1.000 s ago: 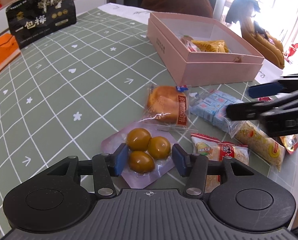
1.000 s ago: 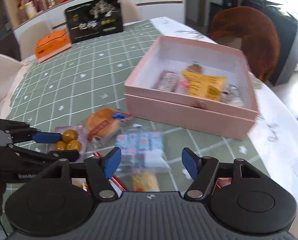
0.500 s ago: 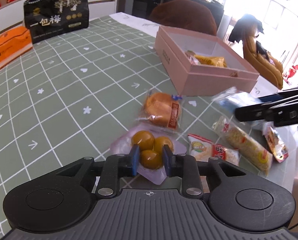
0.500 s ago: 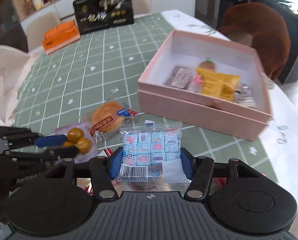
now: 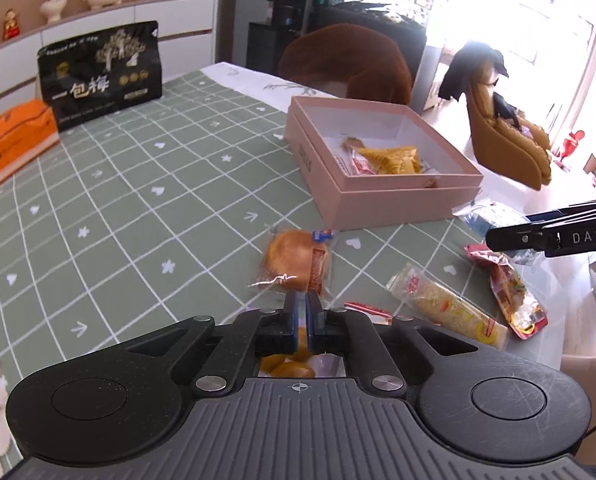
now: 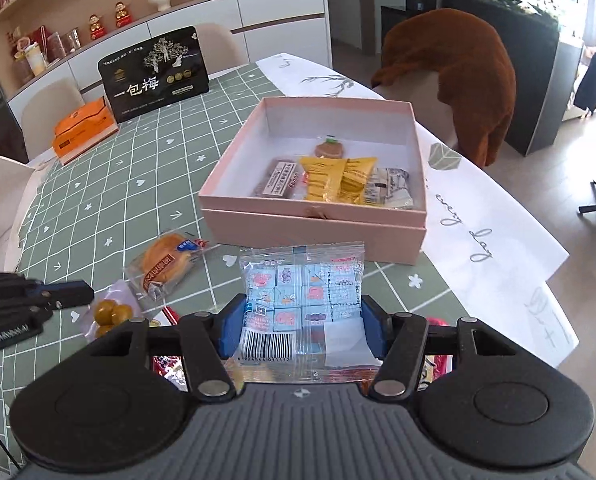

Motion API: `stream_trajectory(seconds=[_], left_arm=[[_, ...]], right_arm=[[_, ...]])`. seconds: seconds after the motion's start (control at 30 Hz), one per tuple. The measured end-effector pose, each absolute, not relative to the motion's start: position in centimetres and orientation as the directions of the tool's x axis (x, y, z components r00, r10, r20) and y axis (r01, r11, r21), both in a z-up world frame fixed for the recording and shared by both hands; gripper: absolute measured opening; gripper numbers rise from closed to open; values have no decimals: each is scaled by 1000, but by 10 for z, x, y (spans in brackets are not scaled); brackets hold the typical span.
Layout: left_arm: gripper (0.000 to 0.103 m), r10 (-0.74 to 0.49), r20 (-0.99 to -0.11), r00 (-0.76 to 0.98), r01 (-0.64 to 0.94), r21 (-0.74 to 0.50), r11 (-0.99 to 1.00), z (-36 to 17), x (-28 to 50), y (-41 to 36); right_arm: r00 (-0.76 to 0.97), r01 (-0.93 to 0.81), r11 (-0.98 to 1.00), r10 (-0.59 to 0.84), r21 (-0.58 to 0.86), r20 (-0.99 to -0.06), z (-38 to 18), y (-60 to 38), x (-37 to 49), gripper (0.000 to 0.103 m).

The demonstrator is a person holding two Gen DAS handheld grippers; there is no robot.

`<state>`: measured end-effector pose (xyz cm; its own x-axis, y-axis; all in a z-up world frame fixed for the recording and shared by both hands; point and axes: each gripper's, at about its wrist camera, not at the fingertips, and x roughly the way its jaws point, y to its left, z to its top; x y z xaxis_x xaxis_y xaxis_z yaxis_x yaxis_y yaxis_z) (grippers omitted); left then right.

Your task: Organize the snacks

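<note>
A: Since a second ago both your grippers have closed and lifted. Your left gripper [image 5: 301,316], which had its fingers apart around the pouch of yellow plums [image 6: 108,312], now has its blue pads nearly together on the pouch's edge, and the pouch hangs under the fingers; from the left wrist camera only a bit of yellow fruit shows beneath them.

B: And my right?

A: Your right gripper [image 6: 301,322] was open over the table; now its fingers are clamped on the two sides of the clear bag of blue candy cubes [image 6: 302,296], barcode end toward the camera. The bag is held up off the table, just in front of the pink box [image 6: 313,228].

B: What lies around them?

A: Just beyond your left fingers, the wrapped round bun [image 5: 296,260] rests on the green checked tablecloth [image 5: 138,208]. To its right lie a long yellow-and-white cracker pack [image 5: 447,306] and a red snack packet [image 5: 511,290], near the table edge. Your right gripper's dark fingers enter the left wrist view from the right, above that red packet.

B: And the box?

A: It is open, farther back, with a yellow packet [image 6: 337,178] and other wrapped snacks inside. At the far end of the table a black bag [image 6: 156,74] stands upright, with an orange box [image 6: 84,128] beside it.
</note>
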<state>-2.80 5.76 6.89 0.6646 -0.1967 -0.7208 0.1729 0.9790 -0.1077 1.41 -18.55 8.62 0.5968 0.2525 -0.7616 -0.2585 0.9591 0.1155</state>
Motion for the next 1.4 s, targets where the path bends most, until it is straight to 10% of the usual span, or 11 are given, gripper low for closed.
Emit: stream_trajectory(seconds=[0.53, 0.73, 1.4], left_arm=[[19, -161, -807, 568, 251, -16, 968, 39, -35, 56], [55, -154, -824, 546, 391, 88, 916, 30, -37, 24], [56, -194, -793, 577, 248, -57, 967, 23, -4, 53]], right_arm=[[564, -288, 949, 274, 125, -779, 70, -171, 1, 59], [555, -316, 942, 278, 110, -784, 67, -162, -1, 59], [545, -324, 941, 273, 101, -793, 62, -156, -1, 59]])
